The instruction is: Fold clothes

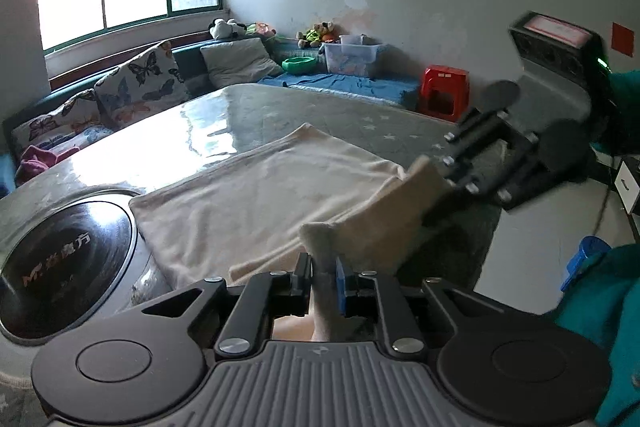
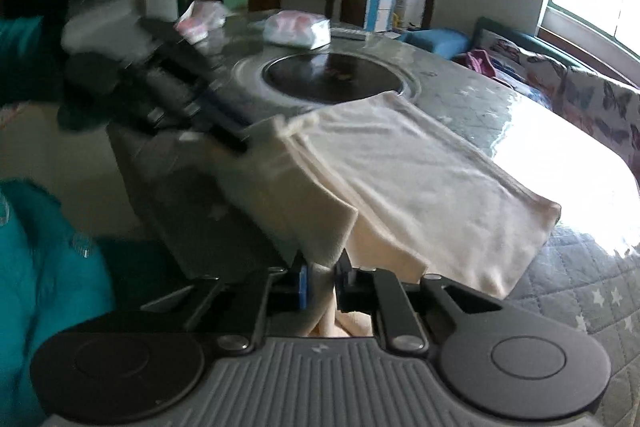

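A cream garment [image 1: 248,195] lies folded flat on the quilted table, its near edge lifted off the surface. My left gripper [image 1: 324,277] is shut on one corner of that edge, the cloth bunched between its pads. In the left wrist view my right gripper [image 1: 440,183] grips the other raised corner at the right. In the right wrist view the cream garment [image 2: 400,167] spreads away to the right, and my right gripper [image 2: 322,277] is shut on its near corner. My left gripper [image 2: 240,143] shows blurred at the garment's far corner on the left.
A round black hotplate [image 1: 60,259] is set into the table [image 1: 300,107] beside the garment. Two plastic-wrapped packs [image 2: 298,29] lie at the table's far side. A sofa with butterfly cushions [image 1: 140,79], a red stool [image 1: 444,91] and a teal sleeve [image 1: 600,307] surround the table.
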### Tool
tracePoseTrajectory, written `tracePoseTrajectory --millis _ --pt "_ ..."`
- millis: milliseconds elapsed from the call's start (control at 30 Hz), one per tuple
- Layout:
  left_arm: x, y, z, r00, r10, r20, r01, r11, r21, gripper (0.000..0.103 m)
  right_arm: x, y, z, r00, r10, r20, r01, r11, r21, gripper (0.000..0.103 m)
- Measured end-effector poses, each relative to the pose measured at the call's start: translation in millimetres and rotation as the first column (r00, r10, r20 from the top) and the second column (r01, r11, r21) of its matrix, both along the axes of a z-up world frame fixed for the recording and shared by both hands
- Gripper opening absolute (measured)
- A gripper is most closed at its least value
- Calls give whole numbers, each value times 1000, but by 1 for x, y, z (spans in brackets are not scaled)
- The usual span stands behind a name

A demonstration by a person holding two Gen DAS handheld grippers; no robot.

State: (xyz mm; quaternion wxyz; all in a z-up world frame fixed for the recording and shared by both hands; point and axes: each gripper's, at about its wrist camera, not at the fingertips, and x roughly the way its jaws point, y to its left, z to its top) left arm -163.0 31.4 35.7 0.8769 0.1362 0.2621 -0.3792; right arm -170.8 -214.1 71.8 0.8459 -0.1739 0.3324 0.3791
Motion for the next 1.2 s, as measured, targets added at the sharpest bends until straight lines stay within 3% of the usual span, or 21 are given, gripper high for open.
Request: tracePoseTrajectory --millis 100,167,367,433,500,600,967,1200 --pt "-13 3 -1 1000 5 24 -5 1000 13 35 8 -3 3 1000 -21 -9 21 1000 22 11" --pt "-23 5 -2 999 6 41 -7 1000 22 38 12 -4 4 999 -34 -13 35 999 34 11" --pt "-39 3 -15 995 -3 96 -8 994 110 39 15 -6 6 998 -62 -3 62 997 48 11" --pt "-39 2 -19 994 0 112 -14 991 131 35 14 -7 6 997 -77 0 77 995 56 10" --pt "-39 3 -23 993 5 119 -21 990 139 15 13 -8 5 996 -94 0 94 993 69 10" --pt "-40 7 -20 993 15 118 -28 993 114 11 4 -9 5 995 -101 13 99 992 80 10" --pt "-74 23 22 995 1 95 0 1000 -1 10 -44 -25 35 997 -72 42 65 988 143 9" --pt "-46 19 32 992 59 108 -54 997 -49 10 -30 -24 41 993 -95 67 84 986 145 9"
